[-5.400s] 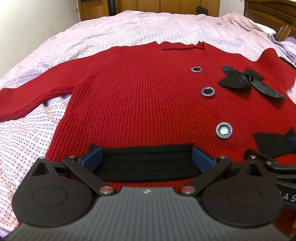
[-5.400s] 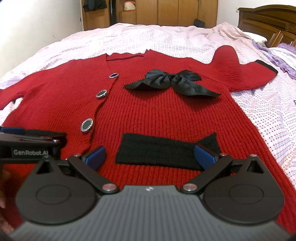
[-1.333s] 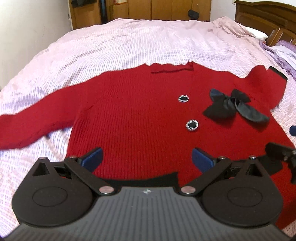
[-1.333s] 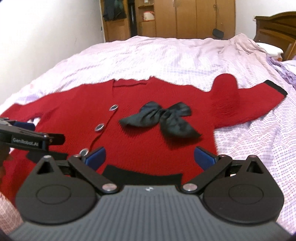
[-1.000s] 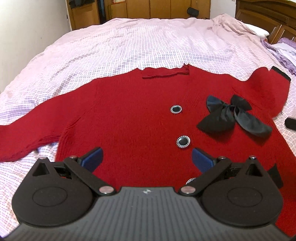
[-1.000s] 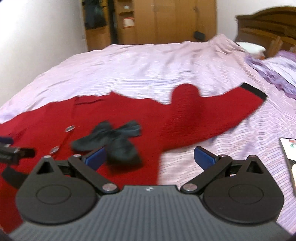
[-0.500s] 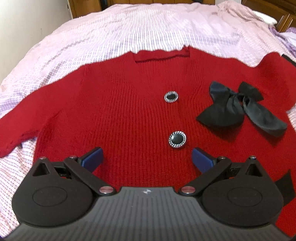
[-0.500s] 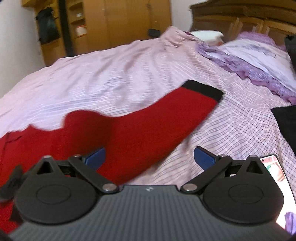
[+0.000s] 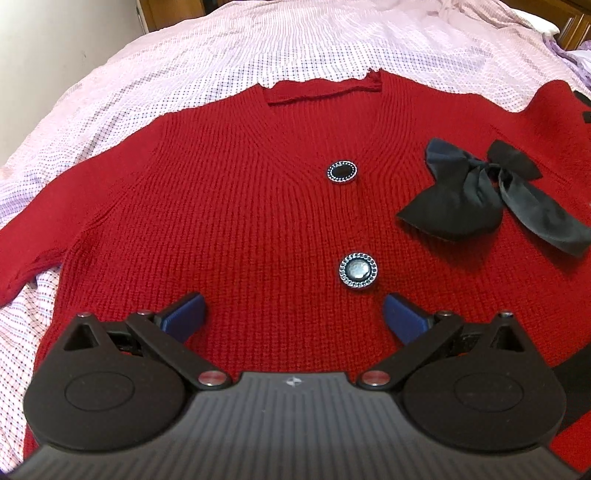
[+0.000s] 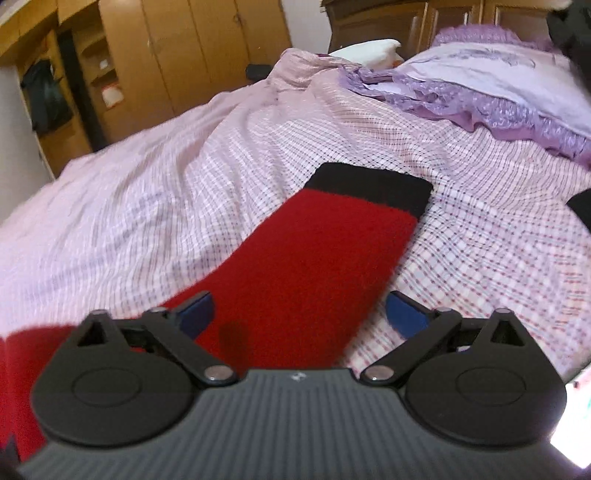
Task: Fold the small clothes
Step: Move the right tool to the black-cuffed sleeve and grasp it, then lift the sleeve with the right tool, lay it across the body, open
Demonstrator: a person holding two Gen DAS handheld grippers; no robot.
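Note:
A red knit cardigan (image 9: 240, 206) lies flat, front up, on the bed, with two round buttons (image 9: 358, 271) and a black bow (image 9: 480, 195) on its chest. My left gripper (image 9: 293, 317) hovers open over the lower chest, nothing between its blue pads. In the right wrist view the cardigan's sleeve (image 10: 303, 266) stretches away to a black cuff (image 10: 369, 184). My right gripper (image 10: 301, 314) hangs over this sleeve with wide jaws that are closing; the pads are not pressing on the sleeve.
The bed is covered by a pink checked sheet (image 10: 147, 206). A purple frilled pillow (image 10: 480, 85) lies at the far right by the wooden headboard (image 10: 388, 18). Wooden wardrobes (image 10: 184, 48) stand behind. A dark item (image 10: 580, 206) sits at the right edge.
My right gripper swung right from the bow and chest to the sleeve with the black cuff. My left gripper moved forward and lower over the chest; the black hem dropped out of its view.

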